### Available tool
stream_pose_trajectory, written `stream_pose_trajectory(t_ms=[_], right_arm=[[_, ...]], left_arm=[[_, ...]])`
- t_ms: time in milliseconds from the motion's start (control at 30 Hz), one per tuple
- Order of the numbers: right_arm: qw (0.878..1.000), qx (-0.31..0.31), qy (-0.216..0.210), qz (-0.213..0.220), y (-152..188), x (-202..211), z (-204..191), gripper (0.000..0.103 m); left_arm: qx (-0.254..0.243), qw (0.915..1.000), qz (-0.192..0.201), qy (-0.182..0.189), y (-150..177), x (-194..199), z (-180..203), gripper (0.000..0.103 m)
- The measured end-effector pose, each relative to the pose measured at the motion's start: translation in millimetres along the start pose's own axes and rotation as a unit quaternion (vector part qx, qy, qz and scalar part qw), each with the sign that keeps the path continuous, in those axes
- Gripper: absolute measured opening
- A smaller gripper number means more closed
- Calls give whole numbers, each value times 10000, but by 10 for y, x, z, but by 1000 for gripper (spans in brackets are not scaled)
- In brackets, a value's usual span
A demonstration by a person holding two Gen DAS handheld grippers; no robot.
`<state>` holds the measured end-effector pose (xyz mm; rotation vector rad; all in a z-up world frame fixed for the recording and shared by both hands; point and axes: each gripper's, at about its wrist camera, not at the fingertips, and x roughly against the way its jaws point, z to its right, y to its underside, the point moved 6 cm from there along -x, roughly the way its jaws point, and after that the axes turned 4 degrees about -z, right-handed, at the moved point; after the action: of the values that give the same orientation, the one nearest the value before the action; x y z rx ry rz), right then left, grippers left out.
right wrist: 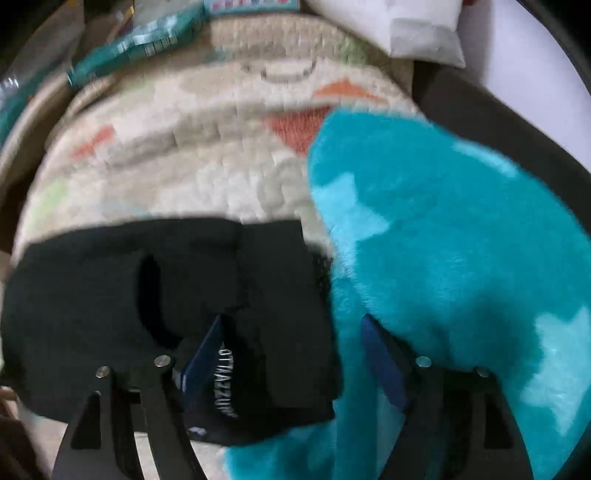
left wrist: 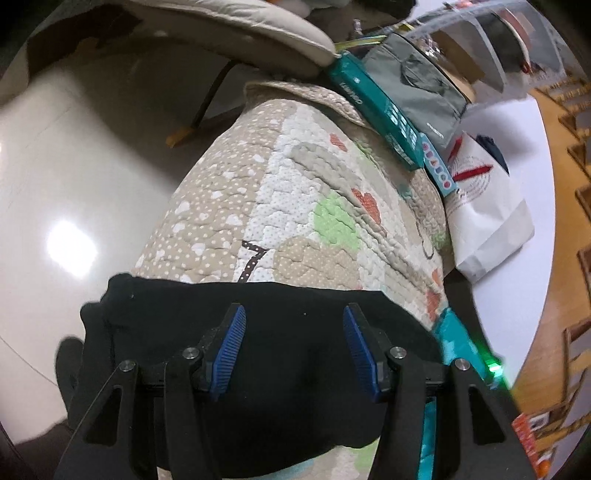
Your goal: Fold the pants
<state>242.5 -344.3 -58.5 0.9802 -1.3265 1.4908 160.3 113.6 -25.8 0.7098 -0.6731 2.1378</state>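
Observation:
The black pants (left wrist: 258, 325) lie folded in a compact bundle on a quilted patchwork mat (left wrist: 295, 192). My left gripper (left wrist: 293, 321) hovers just above the bundle, its blue pads (left wrist: 231, 350) wide apart with nothing between them. In the right wrist view the pants (right wrist: 110, 295) show a white brand lettering strip (right wrist: 225, 384) beside the left pad. My right gripper (right wrist: 291, 339) is open over the bundle's right edge. A fluffy teal cloth (right wrist: 443, 258) drapes over its right finger.
Teal boxes (left wrist: 373, 110), a grey pouch (left wrist: 417, 81) and a white paper bag (left wrist: 487, 214) crowd the mat's far right side. A beige cushion (left wrist: 229, 33) lies beyond the mat. Shiny floor (left wrist: 74, 184) lies left of the mat. The right view is motion-blurred.

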Motion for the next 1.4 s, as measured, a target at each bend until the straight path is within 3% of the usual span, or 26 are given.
stream_pose_trajectory(t_ms=[33,133,267,333,433,567,700,800,967,1100,1200,1267,1300,1400], right_arm=[[10000,54,47,17,14,-12,-31,84],[9997,130,-204,-58,56,45,-202,45],[9986,475,230,74,75,174,-281,36],[9978,472,466,77,69,203,-190,33],[9944,457,952,62,50,218,-34,32],[9834,569,1725,-1,74,193,159,33],[9733,616,2204,-159,75,122,165,44],[9707,849,2246,-128,71,187,91,53],[9859,316,1641,111,83,658,238,63],[9869,151,1459,667,52,1124,107,65],[9905,627,656,1033,93,1381,-500,65],[9855,1238,-48,1155,152,1471,-1124,65],[9778,1660,-520,1170,232,1514,-1592,65],[9530,2527,-1341,1000,524,1509,-2637,64]], left_arm=[[52,9999,11,94,-14,25,-1,54],[9,9997,240,-15,-60,153,-6,54],[-49,9973,602,-425,-131,356,-123,54],[101,9953,716,-641,-164,440,-265,54],[412,9938,780,-683,-205,512,-437,54],[636,9893,974,-880,-258,651,-598,54],[726,9820,1282,-1182,-308,843,-719,54],[917,9787,1399,-1193,-319,954,-840,54],[1160,9745,1459,-1248,-310,1054,-948,54],[1172,9699,1651,-1353,-307,1204,-921,54],[1225,9663,1821,-1344,-276,1411,-958,54],[1227,9616,2033,-1377,-218,1618,-1035,55],[1225,9590,2117,-1431,-198,1685,-1077,55],[1346,9507,2314,-1566,-198,1827,-1260,56]])
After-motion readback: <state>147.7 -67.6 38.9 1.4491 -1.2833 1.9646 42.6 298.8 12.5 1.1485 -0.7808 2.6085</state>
